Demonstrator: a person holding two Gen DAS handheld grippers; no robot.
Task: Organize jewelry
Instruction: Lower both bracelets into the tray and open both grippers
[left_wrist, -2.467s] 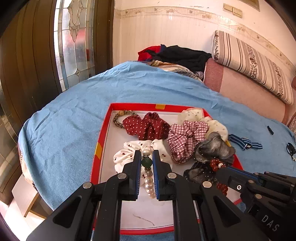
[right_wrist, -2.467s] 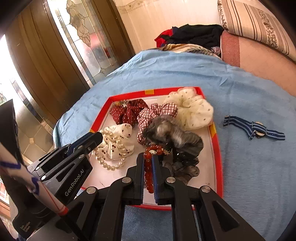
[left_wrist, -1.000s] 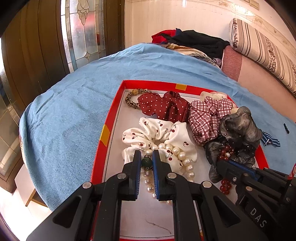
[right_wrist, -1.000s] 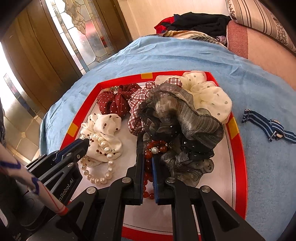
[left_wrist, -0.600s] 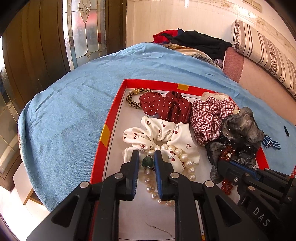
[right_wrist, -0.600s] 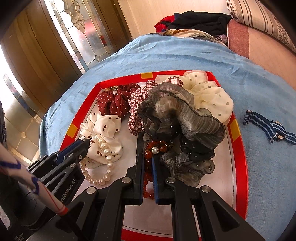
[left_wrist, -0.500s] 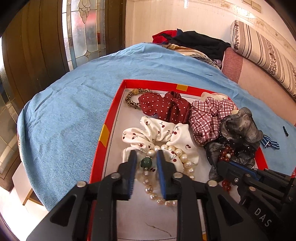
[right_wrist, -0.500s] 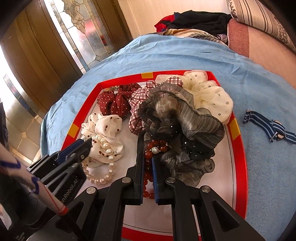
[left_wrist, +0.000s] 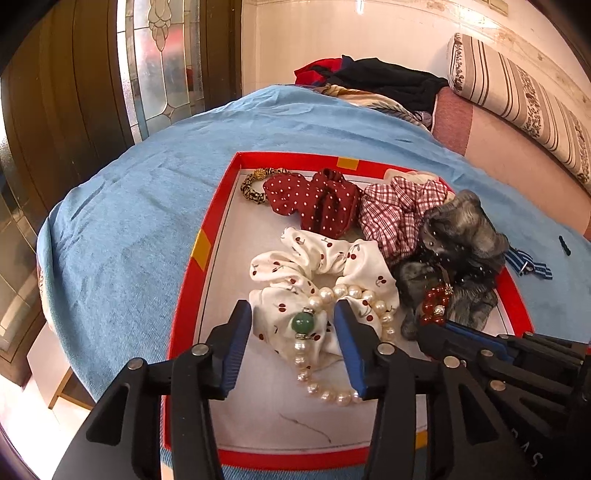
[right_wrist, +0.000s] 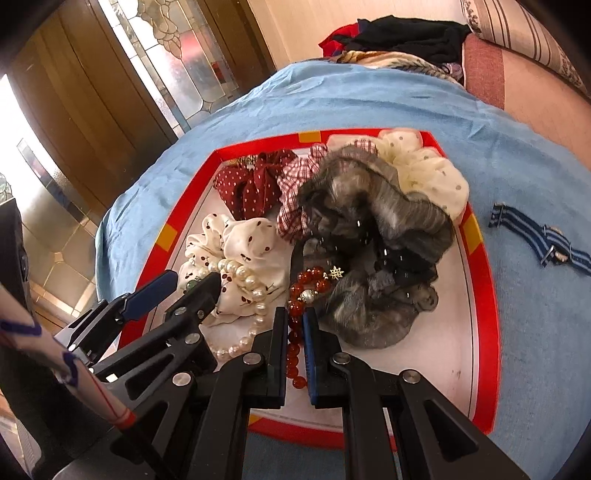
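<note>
While the left gripper (left_wrist: 293, 325) gapes, the right gripper (right_wrist: 294, 332) pinches red beads (right_wrist: 308, 282) inside the tray (right_wrist: 480, 295).

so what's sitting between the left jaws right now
In the left wrist view, the green bead of the pearl bracelet lies between the open left jaws, touching neither, on the cherry-print scrunchie.

Blue blanket (left_wrist: 140, 206) is covering the bed ahead of the hand-held gripper. Beyond it to the left, a dark wooden door (left_wrist: 70, 107) with a leaded glass panel (left_wrist: 162, 66) is letting in daylight. Straight ahead, a pale wall (left_wrist: 369, 33) is rising behind piled clothes (left_wrist: 380, 79). To the right, a striped bolster (left_wrist: 517, 107) is lying along a pink cushion (left_wrist: 480, 140).
</note>
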